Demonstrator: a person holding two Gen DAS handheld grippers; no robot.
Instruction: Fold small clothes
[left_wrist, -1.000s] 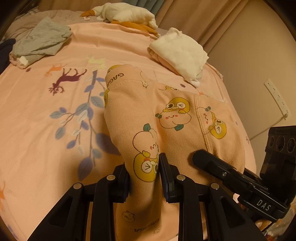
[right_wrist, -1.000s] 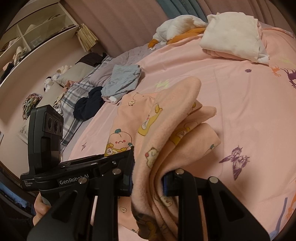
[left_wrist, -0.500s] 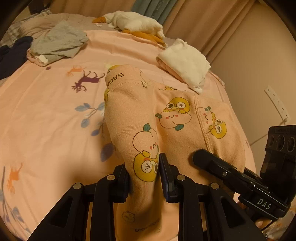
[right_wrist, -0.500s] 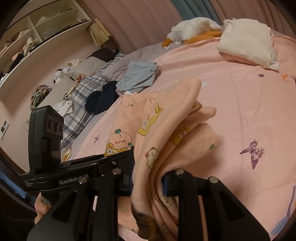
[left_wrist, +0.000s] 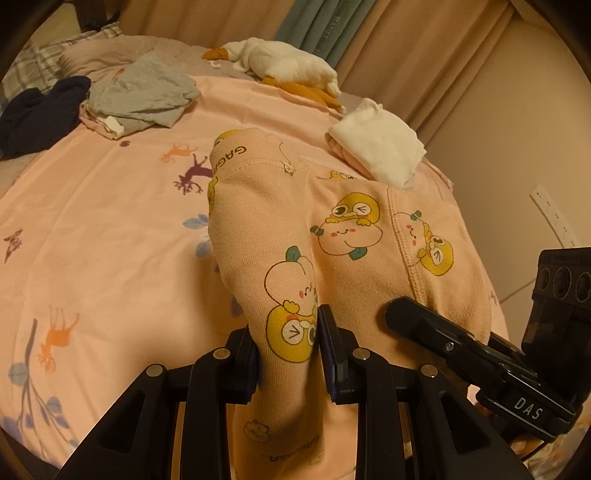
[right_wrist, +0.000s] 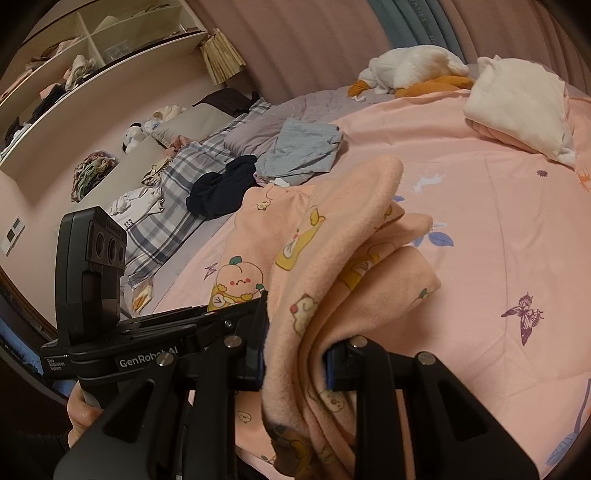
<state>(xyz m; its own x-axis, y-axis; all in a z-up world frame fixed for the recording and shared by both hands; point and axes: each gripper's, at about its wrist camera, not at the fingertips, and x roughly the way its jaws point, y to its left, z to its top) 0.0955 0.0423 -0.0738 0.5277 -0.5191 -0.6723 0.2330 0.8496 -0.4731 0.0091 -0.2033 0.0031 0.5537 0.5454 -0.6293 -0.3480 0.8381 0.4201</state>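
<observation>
The fingers of the left gripper (left_wrist: 288, 345) were closed on a fold of the peach garment (left_wrist: 343, 243), a yellow cartoon print pinched between them. The fingers of the right gripper (right_wrist: 295, 356) were likewise clamped on a thick bunch of the same garment (right_wrist: 332, 266), several layers being gathered there and hung below the pads. The garment was held up over the bed (left_wrist: 103, 229), stretched between the two grippers, with its waistband lettering turned away from the left camera. The right gripper (left_wrist: 461, 343) was seen in the left view just beside the cloth's right edge, and the left gripper (right_wrist: 162, 332) was seen in the right view at the cloth's left edge, a hand (right_wrist: 83, 413) being wrapped round its handle. Farther out on the pink printed sheet, a folded white garment (left_wrist: 380, 147) was laid near the right edge, a grey garment (left_wrist: 140, 96) and a dark garment (left_wrist: 37, 110) were heaped at the left, and a white plush toy (left_wrist: 284, 62) was lying by the curtains (left_wrist: 406, 48). Shelves (right_wrist: 74, 62) were visible on the wall in the right view.
</observation>
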